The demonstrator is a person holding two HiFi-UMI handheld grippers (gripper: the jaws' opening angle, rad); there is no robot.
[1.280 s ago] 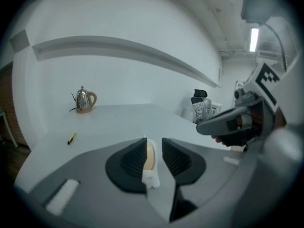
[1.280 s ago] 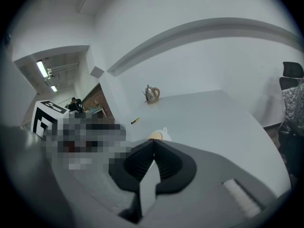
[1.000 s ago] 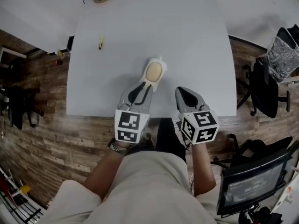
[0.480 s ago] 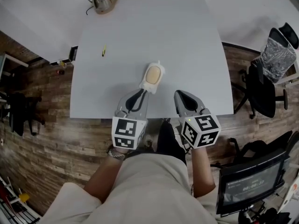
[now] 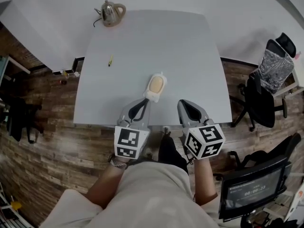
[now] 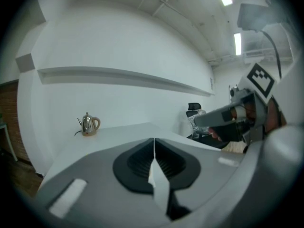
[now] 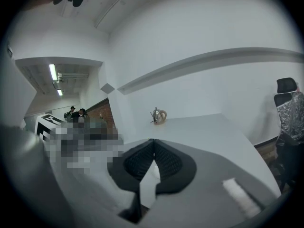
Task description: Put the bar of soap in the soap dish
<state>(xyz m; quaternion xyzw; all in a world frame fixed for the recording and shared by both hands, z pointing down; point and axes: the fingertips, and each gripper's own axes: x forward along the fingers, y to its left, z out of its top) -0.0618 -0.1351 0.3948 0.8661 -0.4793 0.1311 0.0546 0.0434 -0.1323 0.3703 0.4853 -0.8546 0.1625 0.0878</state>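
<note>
Shows the tan bar of soap (image 5: 156,83) lying in the white soap dish (image 5: 151,98), at the near middle of the table (image 5: 156,42). Holds the left gripper (image 5: 144,101) just beside the dish's near end, jaws just closed, clenched on nothing. Holds the right gripper (image 5: 183,102) further right, over the near edge, clenched too and empty. Shows a kettle (image 5: 111,13) at the far left corner
</note>
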